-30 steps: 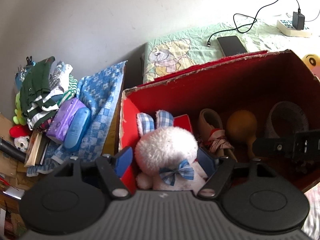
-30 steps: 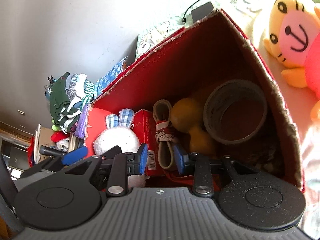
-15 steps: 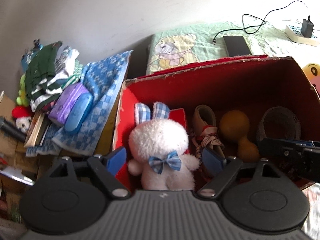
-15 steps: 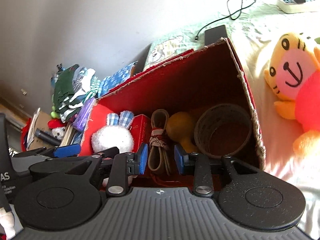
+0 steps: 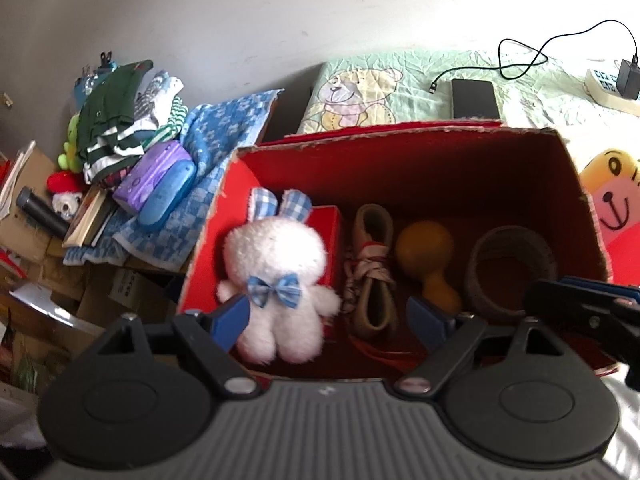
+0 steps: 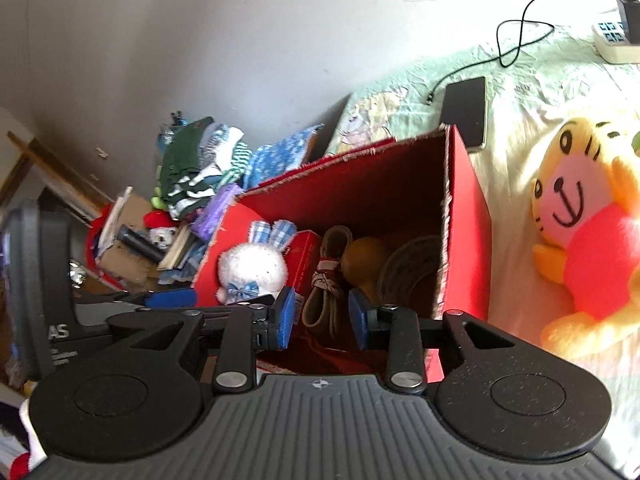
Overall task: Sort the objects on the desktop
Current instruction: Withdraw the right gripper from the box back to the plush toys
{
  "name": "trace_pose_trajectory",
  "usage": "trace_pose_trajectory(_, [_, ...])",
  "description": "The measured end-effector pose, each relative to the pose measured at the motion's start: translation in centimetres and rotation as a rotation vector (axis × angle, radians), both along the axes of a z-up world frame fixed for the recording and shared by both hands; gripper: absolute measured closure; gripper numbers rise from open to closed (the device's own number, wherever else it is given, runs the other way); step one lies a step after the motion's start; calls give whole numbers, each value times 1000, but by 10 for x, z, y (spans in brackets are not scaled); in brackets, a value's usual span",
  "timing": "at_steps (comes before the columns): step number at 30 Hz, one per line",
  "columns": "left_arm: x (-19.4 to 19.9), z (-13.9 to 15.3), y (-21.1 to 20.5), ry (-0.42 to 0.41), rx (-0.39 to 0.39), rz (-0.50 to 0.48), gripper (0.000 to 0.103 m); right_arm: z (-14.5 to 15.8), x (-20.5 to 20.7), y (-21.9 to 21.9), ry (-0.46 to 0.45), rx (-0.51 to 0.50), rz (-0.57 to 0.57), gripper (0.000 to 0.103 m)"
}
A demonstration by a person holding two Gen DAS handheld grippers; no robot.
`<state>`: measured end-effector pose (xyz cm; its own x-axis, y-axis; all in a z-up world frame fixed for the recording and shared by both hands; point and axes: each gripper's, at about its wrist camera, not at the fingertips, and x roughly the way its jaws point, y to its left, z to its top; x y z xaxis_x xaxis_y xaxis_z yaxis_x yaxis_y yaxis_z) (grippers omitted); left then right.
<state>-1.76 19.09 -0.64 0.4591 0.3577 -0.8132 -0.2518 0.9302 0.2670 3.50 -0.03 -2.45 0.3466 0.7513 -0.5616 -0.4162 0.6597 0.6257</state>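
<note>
A red cardboard box lies open on the bed. Inside it sit a white plush rabbit with a blue bow, a small red carton, a tan strap bundle, a brown gourd and a tape roll. My left gripper hangs open above the box's near edge, holding nothing. My right gripper is open too, empty, above the near right of the box.
A yellow and red plush tiger lies right of the box. A phone, cable and power strip rest on the green bedsheet behind. Left are folded clothes, a blue cloth and cardboard clutter.
Both grippers have pulled back and up from the box. The rabbit, between the left fingers a second ago, now lies free in the box.
</note>
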Motion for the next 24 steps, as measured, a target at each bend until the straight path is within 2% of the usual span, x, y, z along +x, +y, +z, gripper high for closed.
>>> trace_pose_trajectory(5, [2, 5, -27, -6, -15, 17, 11, 6, 2, -27, -22, 18, 18, 69])
trace_pose_trajectory(14, [7, 13, -81, -15, -17, 4, 11, 9, 7, -81, -33, 53, 12, 69])
trace_pose_trajectory(24, [18, 17, -153, -32, -21, -145, 13, 3, 13, -144, -26, 70, -88, 69])
